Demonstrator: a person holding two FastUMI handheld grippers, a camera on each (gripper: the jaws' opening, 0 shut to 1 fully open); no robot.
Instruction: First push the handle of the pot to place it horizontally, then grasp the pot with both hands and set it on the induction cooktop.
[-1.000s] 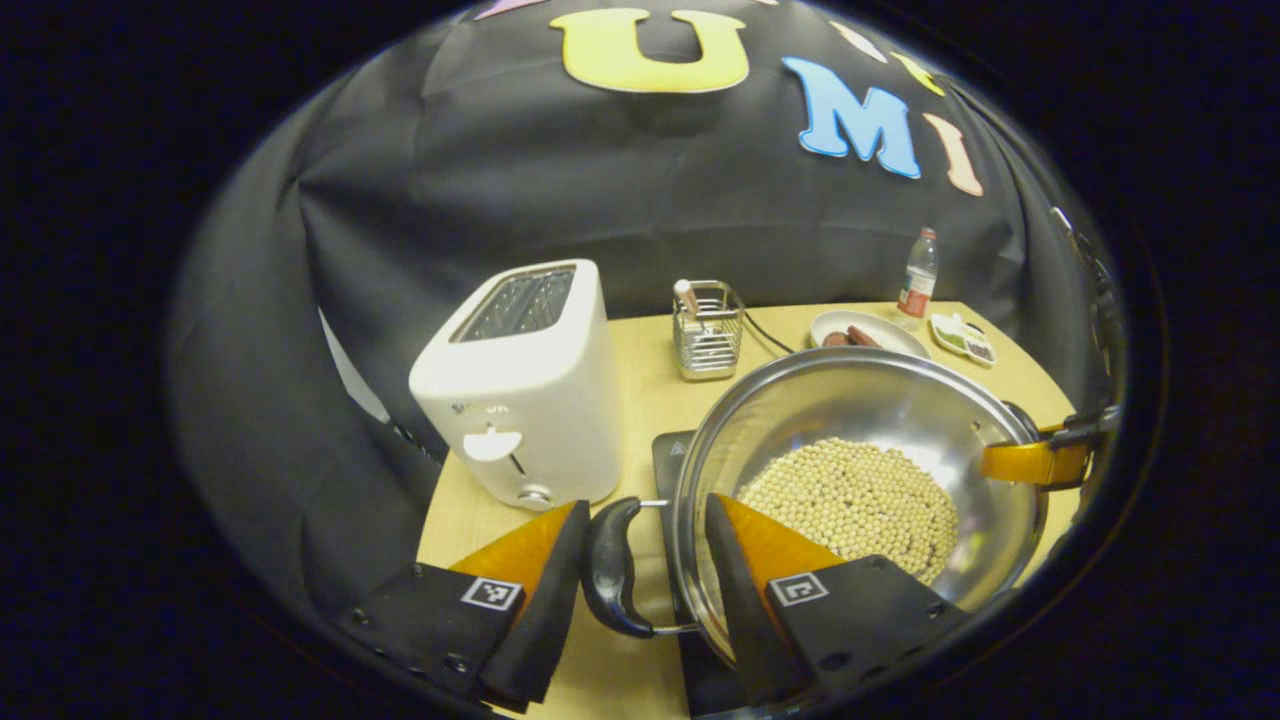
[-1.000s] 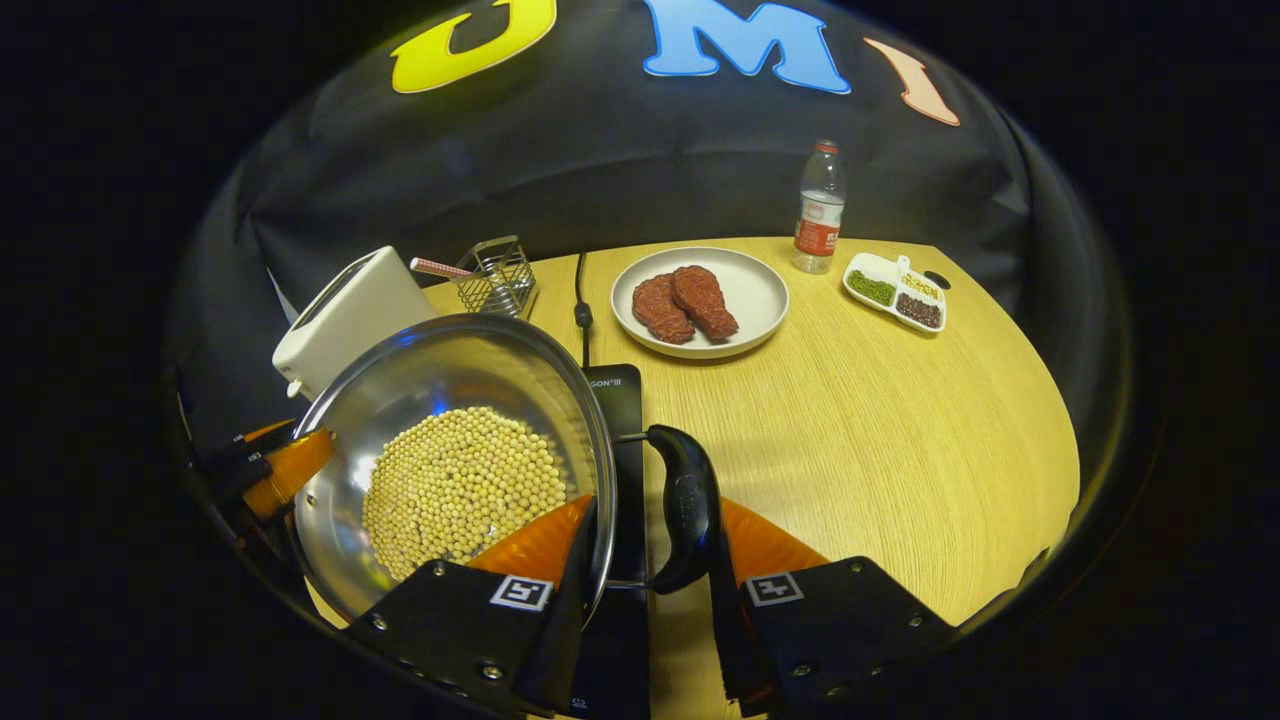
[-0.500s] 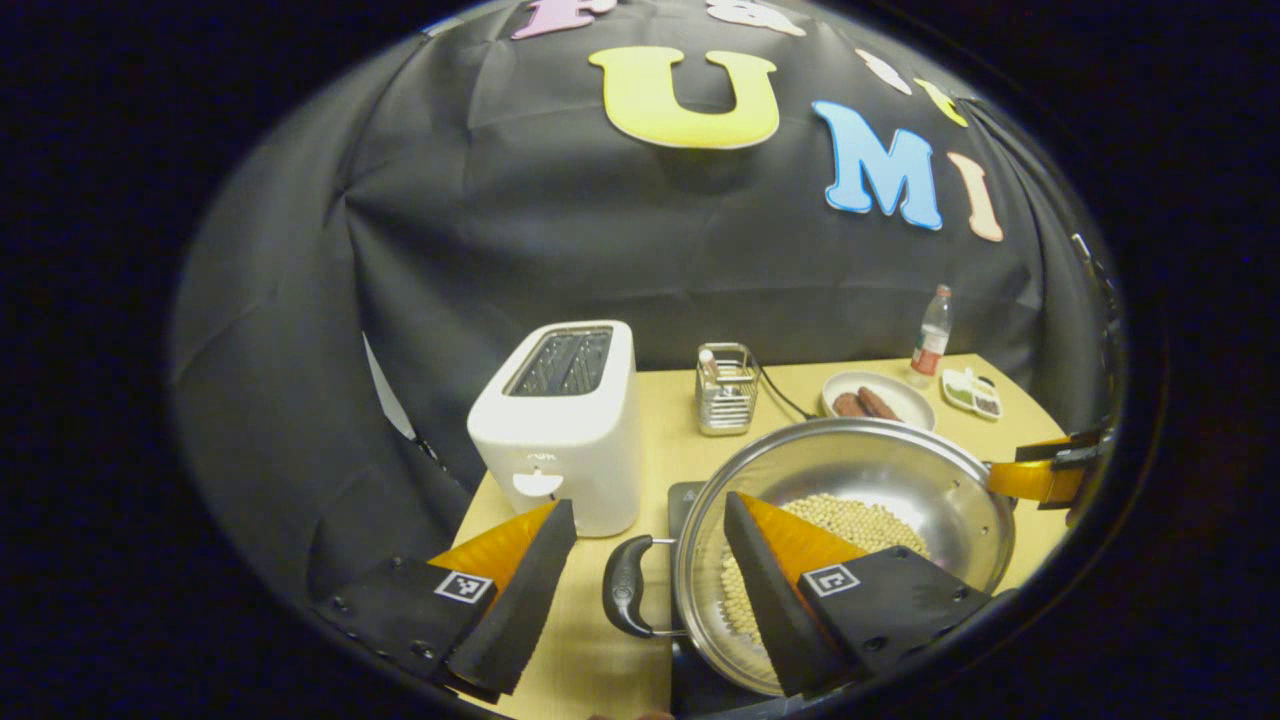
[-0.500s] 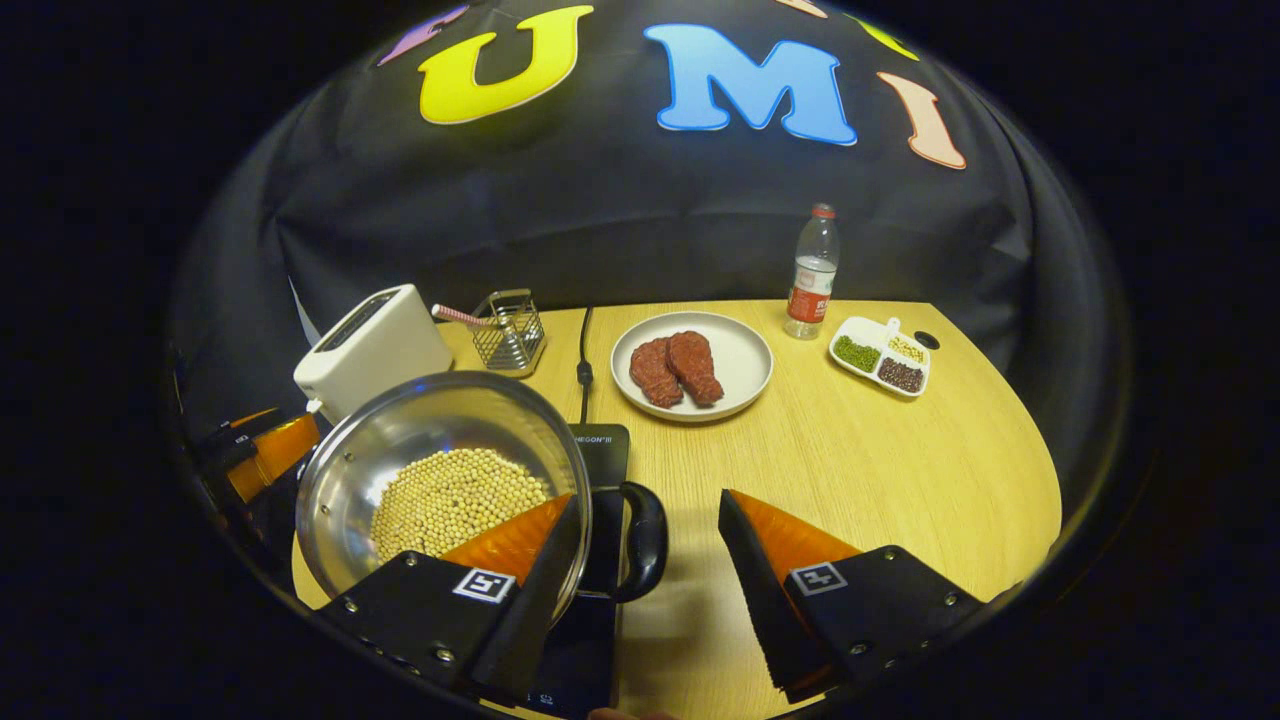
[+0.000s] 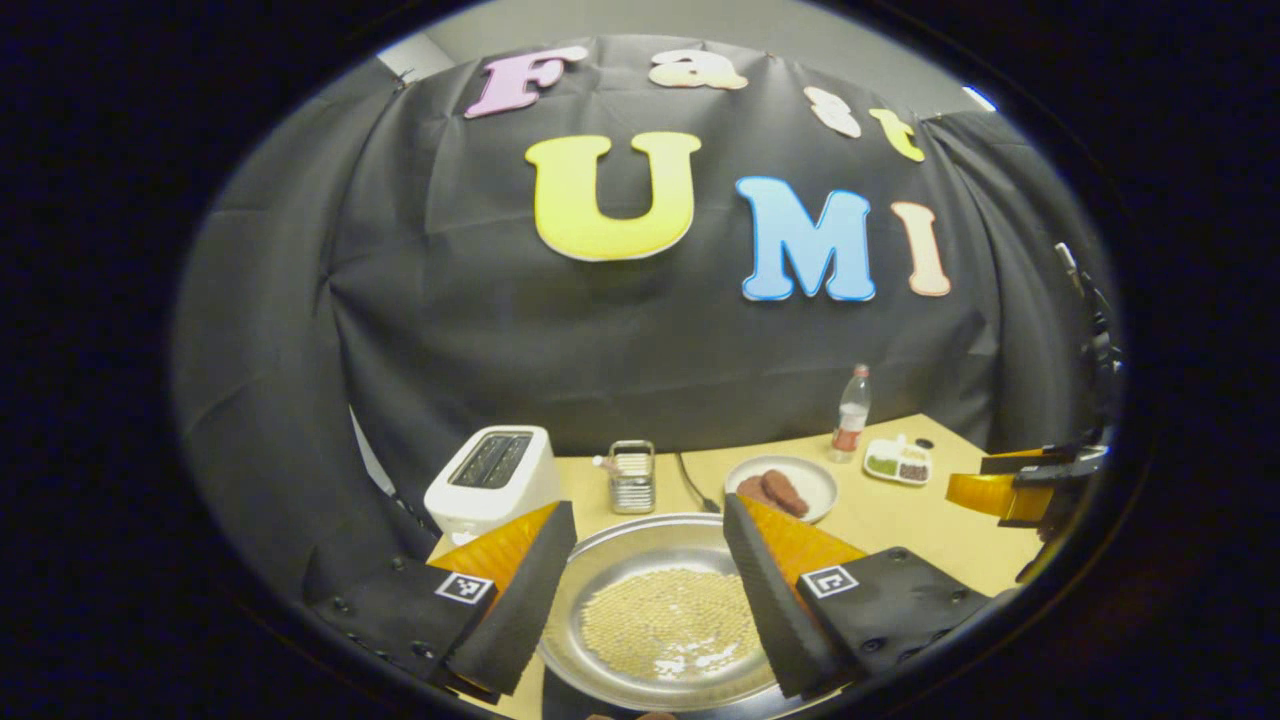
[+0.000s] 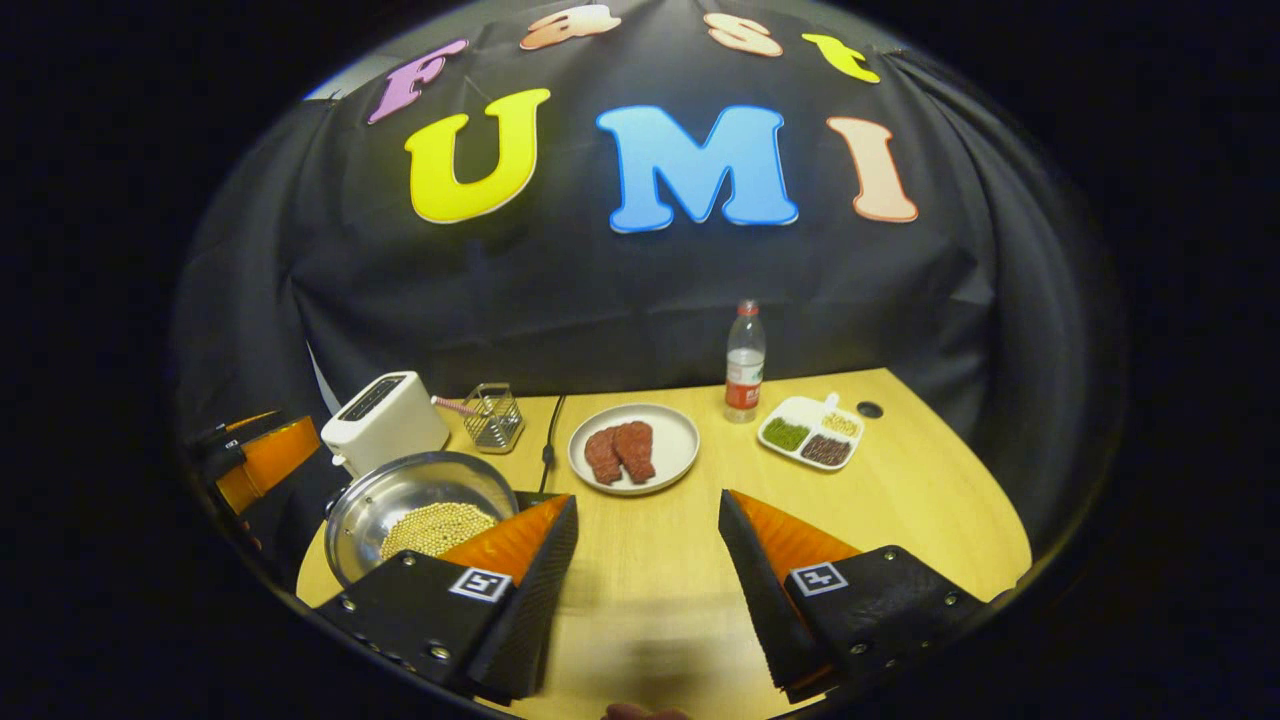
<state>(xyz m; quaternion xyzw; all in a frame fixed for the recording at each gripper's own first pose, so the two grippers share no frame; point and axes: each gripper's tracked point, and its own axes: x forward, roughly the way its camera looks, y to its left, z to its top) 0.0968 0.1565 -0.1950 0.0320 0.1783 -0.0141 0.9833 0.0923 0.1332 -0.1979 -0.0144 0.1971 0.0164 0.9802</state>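
A steel pot (image 5: 660, 560) with pale beans in it sits low in the left gripper view, between the fingers of my left gripper (image 5: 648, 585) but well beyond them. That gripper is open and holds nothing. In the right gripper view the same pot (image 6: 400, 490) stands at the left on the wooden table (image 6: 900, 500), with a dark sliver of the cooktop (image 6: 530, 496) beside it. My right gripper (image 6: 648, 590) is open over bare table, to the right of the pot. Each gripper appears at the edge of the other's view, away from the pot.
A white toaster (image 6: 385, 420) and a wire basket (image 6: 495, 415) stand behind the pot. A black cable (image 6: 548, 435) runs back from the cooktop. Farther right are a plate of meat (image 6: 632, 448), a water bottle (image 6: 744, 365) and a divided dish (image 6: 812, 432).
Both grippers have pulled back and up from the pot's side handles. The right fingers spread off the handle they were around. The pot stays where it was.
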